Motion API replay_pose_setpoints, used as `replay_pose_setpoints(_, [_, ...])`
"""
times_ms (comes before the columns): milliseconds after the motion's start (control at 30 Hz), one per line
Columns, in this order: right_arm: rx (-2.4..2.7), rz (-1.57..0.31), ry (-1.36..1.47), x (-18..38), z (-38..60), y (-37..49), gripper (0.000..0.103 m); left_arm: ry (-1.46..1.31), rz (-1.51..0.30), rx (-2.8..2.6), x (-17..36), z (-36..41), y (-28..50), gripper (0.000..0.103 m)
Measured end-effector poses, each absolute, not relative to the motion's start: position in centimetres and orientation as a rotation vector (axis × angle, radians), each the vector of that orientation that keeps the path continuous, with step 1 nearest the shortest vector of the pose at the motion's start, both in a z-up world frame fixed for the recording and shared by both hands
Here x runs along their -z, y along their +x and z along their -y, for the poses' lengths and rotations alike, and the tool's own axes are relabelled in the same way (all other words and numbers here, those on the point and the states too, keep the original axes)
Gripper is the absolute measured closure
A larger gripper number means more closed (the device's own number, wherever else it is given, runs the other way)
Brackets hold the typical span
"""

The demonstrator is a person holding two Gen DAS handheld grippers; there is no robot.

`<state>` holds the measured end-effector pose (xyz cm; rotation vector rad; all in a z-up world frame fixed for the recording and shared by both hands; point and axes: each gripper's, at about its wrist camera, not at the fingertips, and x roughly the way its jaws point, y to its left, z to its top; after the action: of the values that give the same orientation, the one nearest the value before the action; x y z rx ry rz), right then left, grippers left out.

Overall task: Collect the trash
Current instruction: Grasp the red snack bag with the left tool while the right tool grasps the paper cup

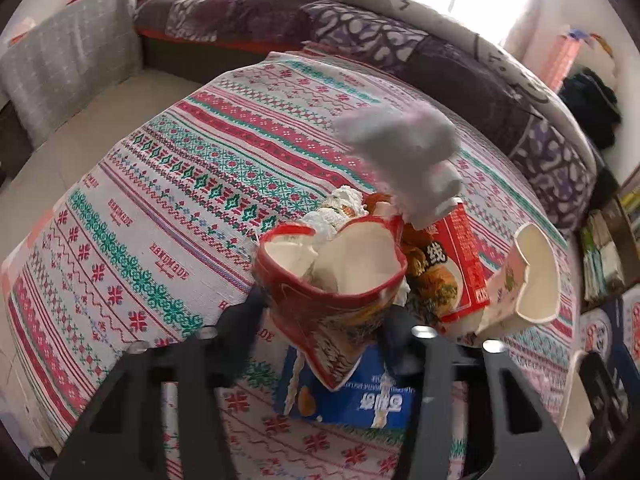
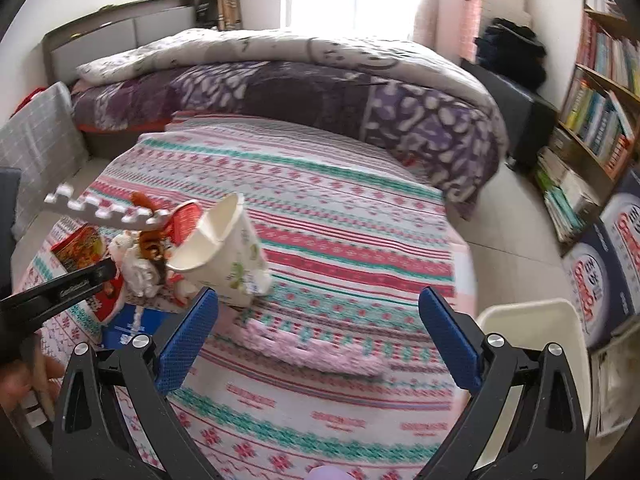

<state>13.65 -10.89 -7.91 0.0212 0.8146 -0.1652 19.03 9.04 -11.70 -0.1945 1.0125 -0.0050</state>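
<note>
Gripping the crumpled red noodle cup point(image 1: 332, 276), the left gripper point(image 1: 320, 320) has its two fingers clenched against the cup's lower wall, and the cup hangs above the patterned tablecloth point(image 1: 160, 200) near the edge closest to the camera. Thin paper like this is light and soft: the rim is already dented and the wall buckled, so it should crush further under a hard squeeze, yet it will not break. A hold low on the wall, where the base stiffens it, looks soundest.

Just beyond it lies a heap of other rubbish: a blue flat box point(image 1: 352, 396) on the cloth under the cup, a red carton point(image 1: 452, 264) with a food picture, wadded white tissue point(image 1: 340, 208), and a white paper cup point(image 1: 528, 280) tipped on its side with a split rim. A pale notched foam piece point(image 1: 408, 156) rises over the heap; it is blurred, so what carries it is unclear.

The right gripper point(image 2: 320, 336) is released, its blue pads spread wide over the middle of the cloth, holding nothing. A white bin point(image 2: 532, 320) stands off the table's right edge.

Writing: "HANDMADE" repeats across the cloth; the blue box bears Korean lettering, seen upside down and too small to read; the red carton shows one large Chinese character.
</note>
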Motion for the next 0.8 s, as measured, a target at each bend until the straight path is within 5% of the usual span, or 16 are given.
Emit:
replay_pose_setpoints(700, [0.143, -0.828, 0.033, 11.8, 6.6, 19.2, 0.009, -0.166, -0.921, 0.083, 5.2, -12.3, 13.1, 0.058])
replay_pose_setpoints(800, [0.109, -0.875, 0.073, 12.5, 7.3, 19.9, 0.046, -0.185, -0.907, 0.092, 4.4, -12.5, 12.2, 0.058])
